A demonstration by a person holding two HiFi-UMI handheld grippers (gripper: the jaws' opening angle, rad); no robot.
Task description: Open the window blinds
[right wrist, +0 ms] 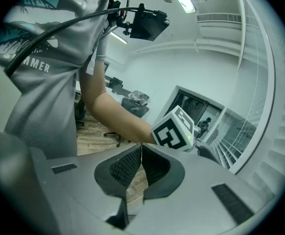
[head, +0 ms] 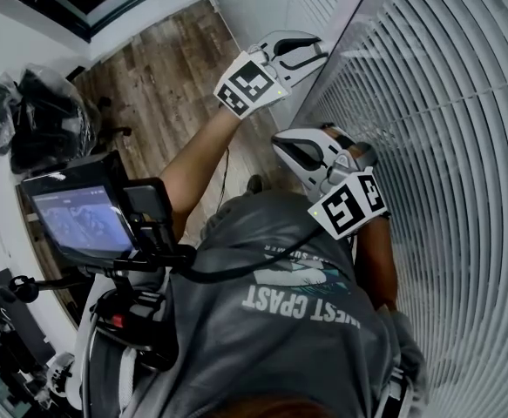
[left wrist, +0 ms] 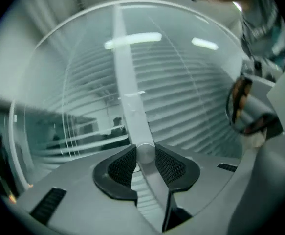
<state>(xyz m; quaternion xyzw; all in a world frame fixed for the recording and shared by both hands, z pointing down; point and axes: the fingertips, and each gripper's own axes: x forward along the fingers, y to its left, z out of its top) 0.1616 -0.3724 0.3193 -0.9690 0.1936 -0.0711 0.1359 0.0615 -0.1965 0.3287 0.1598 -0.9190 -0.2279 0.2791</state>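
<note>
Seen steeply from above, a person in a grey shirt (head: 280,338) stands close beside a window on their right. A small screen (head: 84,220) on a black mount juts out at chest height to their left.

The right gripper (right wrist: 140,155) is held near the chest, just beside the blinds (head: 445,146) and tilted a little downward. Its jaws meet at the tips, with nothing between them.

Further out, the bare left arm reaches forward with the left gripper (left wrist: 145,163), which points level at the window. Its two dark, ribbed pads are closed on the lower end of a thin, pale wand (left wrist: 130,106). The wand's rounded tip sits squeezed between the pads, and the wand rises from there in front of the blinds.

The blinds are white, with horizontal slats. They cover the window along the whole right side of the head view and fill most of the left gripper view.

Beyond the arms lie a wooden floor (head: 166,85) and, at the far left, a dark bundle in clear plastic (head: 40,116).
</note>
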